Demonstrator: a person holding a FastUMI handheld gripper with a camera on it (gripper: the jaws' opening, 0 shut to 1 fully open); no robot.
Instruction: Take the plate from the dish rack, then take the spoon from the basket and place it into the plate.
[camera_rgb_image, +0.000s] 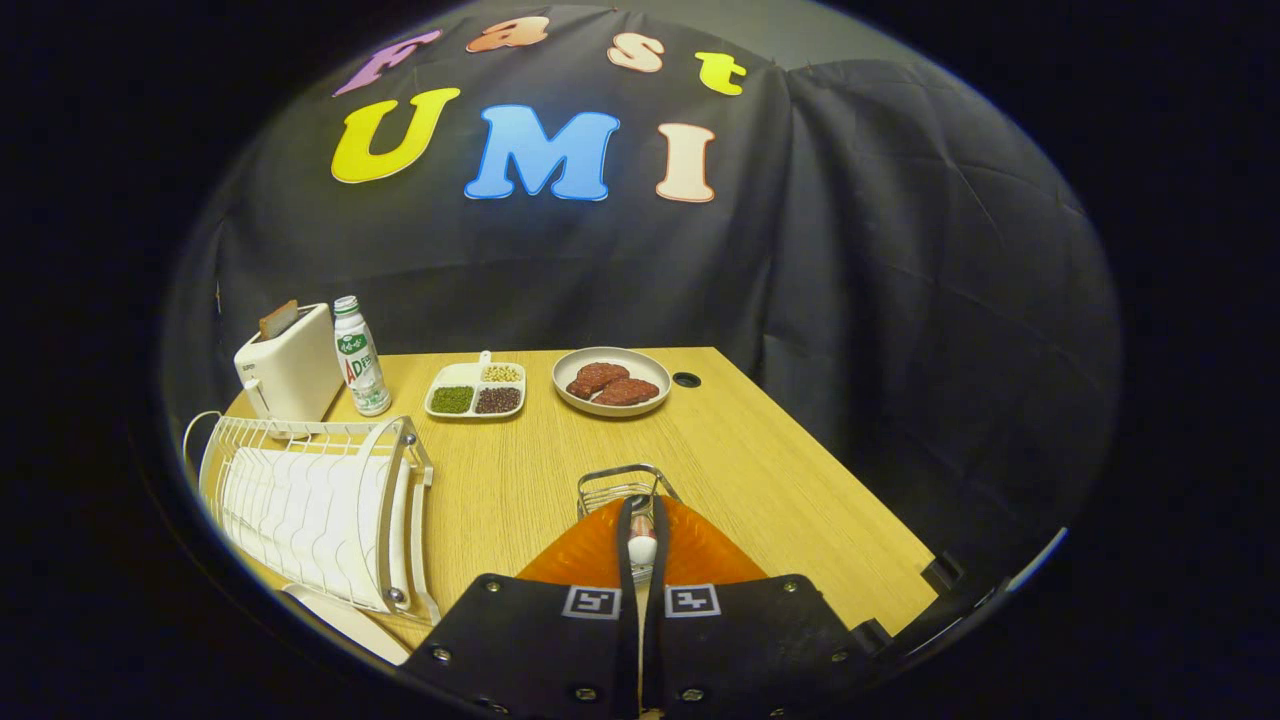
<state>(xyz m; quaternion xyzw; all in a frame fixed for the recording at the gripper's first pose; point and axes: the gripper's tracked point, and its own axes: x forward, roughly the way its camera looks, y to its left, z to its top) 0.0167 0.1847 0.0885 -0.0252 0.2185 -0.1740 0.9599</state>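
My gripper (641, 508) is shut on the spoon (641, 548), whose pale handle shows in the narrow slit between the two fingers. Just ahead of the fingertips stands the small wire basket (612, 484), partly hidden by the fingers. The white wire dish rack (310, 505) sits to the left of the fingers on the wooden table (760, 470). A white plate (345, 622) lies flat on the table beside the rack's near end, left of the gripper body; only part of its rim shows.
Along the table's far side stand a white toaster (290, 375), a drink bottle (360, 355), a divided tray of beans (477, 390) and a plate with two meat patties (612, 380). The table's edge runs close on the right.
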